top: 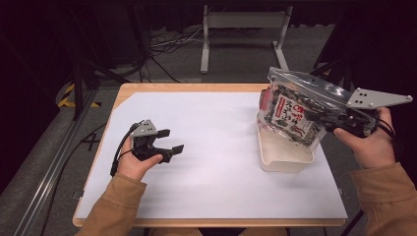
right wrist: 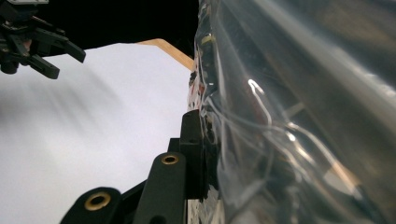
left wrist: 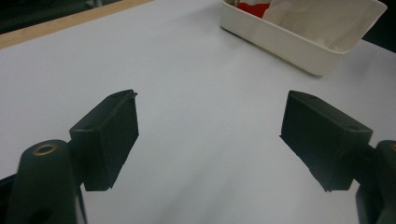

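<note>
Over tray's near edge (top: pixel 285 166), snack bag (top: pixel 290 115) held

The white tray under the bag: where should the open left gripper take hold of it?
On the near long wall of the tray, coming from the left gripper's side: the rim is thin and upright, and the bag hangs over the far end.

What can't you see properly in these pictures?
- High view: the snack bag hides part of the inside of the white tray, and its print is too small to read.
- Right gripper view: the bag covers one jaw of the right hand-held gripper.
- Left gripper view: the top edge cuts off the tray.
</note>
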{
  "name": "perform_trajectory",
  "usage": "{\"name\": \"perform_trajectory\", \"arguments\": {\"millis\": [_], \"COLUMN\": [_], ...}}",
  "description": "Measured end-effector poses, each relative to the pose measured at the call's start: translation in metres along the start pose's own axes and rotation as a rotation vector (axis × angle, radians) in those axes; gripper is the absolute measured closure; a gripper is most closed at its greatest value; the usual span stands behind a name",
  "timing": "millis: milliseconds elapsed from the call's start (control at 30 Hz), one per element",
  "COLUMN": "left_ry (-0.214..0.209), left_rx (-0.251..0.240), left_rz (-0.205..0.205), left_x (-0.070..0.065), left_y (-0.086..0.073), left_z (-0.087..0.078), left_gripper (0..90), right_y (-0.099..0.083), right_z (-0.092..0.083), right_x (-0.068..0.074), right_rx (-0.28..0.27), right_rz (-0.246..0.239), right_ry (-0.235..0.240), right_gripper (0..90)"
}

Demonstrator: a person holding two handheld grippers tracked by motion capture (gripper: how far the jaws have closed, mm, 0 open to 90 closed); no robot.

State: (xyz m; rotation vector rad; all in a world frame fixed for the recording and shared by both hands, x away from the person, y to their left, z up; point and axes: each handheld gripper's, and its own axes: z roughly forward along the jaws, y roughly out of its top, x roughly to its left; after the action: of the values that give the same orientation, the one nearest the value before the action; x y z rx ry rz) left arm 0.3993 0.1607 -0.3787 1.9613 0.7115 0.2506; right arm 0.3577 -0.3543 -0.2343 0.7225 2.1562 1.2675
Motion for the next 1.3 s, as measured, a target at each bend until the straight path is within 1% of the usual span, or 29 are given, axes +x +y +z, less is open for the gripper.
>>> {"name": "perform_trajectory", "arguments": {"millis": [67, 100, 133, 300, 400, 500, 633, 700, 800, 833, 867, 900, 1000, 1100, 1167, 1200, 1233, 1300], "left_ry": [-0.001, -0.005, -0.006, -0.006, -0.007, -0.009, -0.005, -0.006, -0.006, -0.006, -0.006, -0.006, -0.007, -0.006, -0.007, -0.006, -0.008, -0.009], "left_rx": [0.0, 0.007, 0.006, 0.007, 0.006, 0.009, 0.01, 0.011, 0.011, 0.01, 0.01, 0.01, 0.011, 0.01, 0.01, 0.011, 0.008, 0.004], "left_rz": [0.0, -0.014, -0.014, -0.014, -0.015, -0.015, -0.004, -0.01, -0.006, -0.01, -0.011, -0.011, -0.014, -0.012, -0.013, -0.011, -0.011, -0.015], "left_x": [0.0, -0.001, 0.0, 0.0, 0.0, -0.001, -0.001, -0.001, -0.001, -0.002, -0.002, -0.002, -0.002, -0.002, -0.002, -0.002, -0.002, -0.003], "left_y": [0.0, 0.0, 0.0, 0.0, 0.0, 0.0, 0.0, 0.0, 0.0, 0.0, 0.0, 0.0, 0.0, 0.0, -0.001, -0.001, -0.001, -0.001], "left_z": [0.0, 0.001, 0.001, 0.001, 0.0, 0.001, 0.002, 0.002, 0.002, 0.002, 0.002, 0.002, 0.002, 0.002, 0.002, 0.002, 0.002, 0.001], "left_gripper": [19.3, 19.1, 18.5, 18.6, 18.6, 18.6, 18.6, 18.5, 18.6, 18.6, 18.6, 18.6, 18.6, 18.5, 18.5, 18.5, 18.5, 18.4], "right_y": [0.0, 0.0, -0.001, -0.004, -0.007, -0.012, -0.021, -0.027, -0.035, -0.039, -0.046, -0.048, -0.049, -0.051, -0.056, -0.062, -0.066, -0.071], "right_z": [0.001, 0.002, 0.004, 0.011, 0.014, 0.018, 0.025, 0.028, 0.028, 0.03, 0.034, 0.036, 0.035, 0.036, 0.041, 0.046, 0.049, 0.047], "right_x": [0.001, 0.002, 0.003, 0.005, 0.004, 0.004, 0.007, 0.007, 0.006, 0.005, 0.006, 0.007, 0.008, 0.005, 0.003, 0.002, 0.002, -0.001], "right_rx": [0.011, 0.02, 0.03, 0.07, 0.072, 0.093, 0.112, 0.113, 0.103, 0.122, 0.12, 0.113, 0.109, 0.115, 0.141, 0.158, 0.151, 0.132], "right_rz": [0.001, 0.0, -0.001, 0.018, 0.019, 0.028, 0.031, 0.027, 0.055, 0.072, 0.06, 0.053, 0.053, 0.075, 0.09, 0.098, 0.105, 0.128], "right_ry": [-0.018, -0.033, -0.046, -0.065, -0.084, -0.073, -0.077, -0.083, -0.073, -0.059, -0.053, -0.05, -0.053, -0.038, -0.024, -0.019, -0.018, -0.02], "right_gripper": [75.6, 75.6, 75.6, 75.6, 75.7, 75.7, 75.7, 75.8, 75.8, 75.9, 75.9, 75.9, 75.9, 75.9, 75.9, 75.9, 75.9, 75.9]}}
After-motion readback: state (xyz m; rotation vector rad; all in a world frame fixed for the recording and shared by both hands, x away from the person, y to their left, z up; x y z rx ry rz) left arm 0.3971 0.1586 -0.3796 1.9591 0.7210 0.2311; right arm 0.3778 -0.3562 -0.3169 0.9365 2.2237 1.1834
